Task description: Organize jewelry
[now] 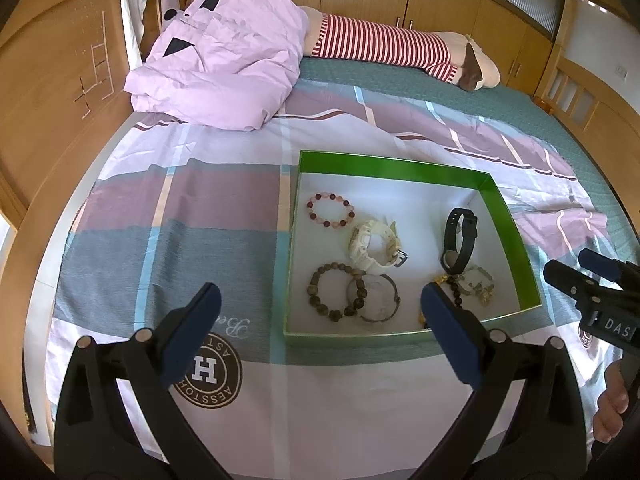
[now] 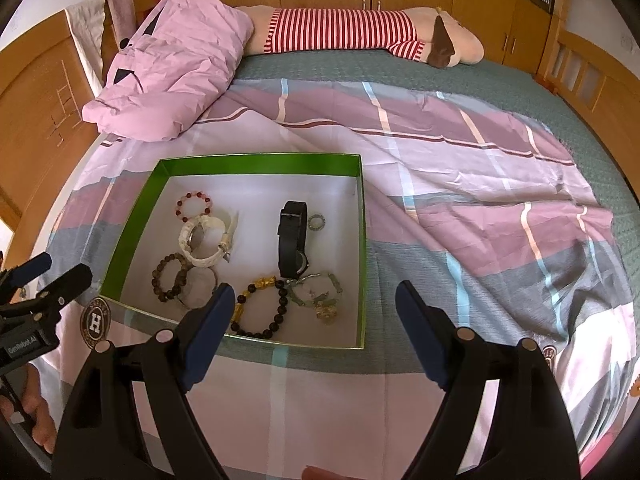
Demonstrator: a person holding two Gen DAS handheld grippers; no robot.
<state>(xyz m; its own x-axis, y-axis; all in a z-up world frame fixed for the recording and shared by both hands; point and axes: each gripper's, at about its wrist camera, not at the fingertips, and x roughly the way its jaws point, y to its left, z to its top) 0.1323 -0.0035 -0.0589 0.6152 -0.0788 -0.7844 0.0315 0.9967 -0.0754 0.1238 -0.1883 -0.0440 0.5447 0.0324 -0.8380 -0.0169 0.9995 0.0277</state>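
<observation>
A green box (image 1: 394, 167) (image 2: 256, 163) with a white floor lies on the bed. It holds a pink bead bracelet (image 1: 331, 211) (image 2: 193, 205), a white watch (image 1: 374, 249) (image 2: 203, 240), a brown bead bracelet (image 1: 334, 292) (image 2: 171, 278), a thin bangle (image 1: 378, 299), a black watch (image 1: 460, 240) (image 2: 293, 240), a black-and-gold bead bracelet (image 2: 260, 308), a green chain bracelet (image 2: 318, 294) and a small ring (image 2: 316, 222). My left gripper (image 1: 320, 320) is open and empty before the box's near edge. My right gripper (image 2: 316, 312) is open and empty over the box's near right corner.
The box sits on a plaid pink, grey and white sheet (image 1: 180, 220) (image 2: 480, 200). A crumpled pink quilt (image 1: 224, 52) and a striped plush toy (image 2: 360, 32) lie at the far side. Wooden bed frame (image 1: 48, 120) and cupboards surround the bed.
</observation>
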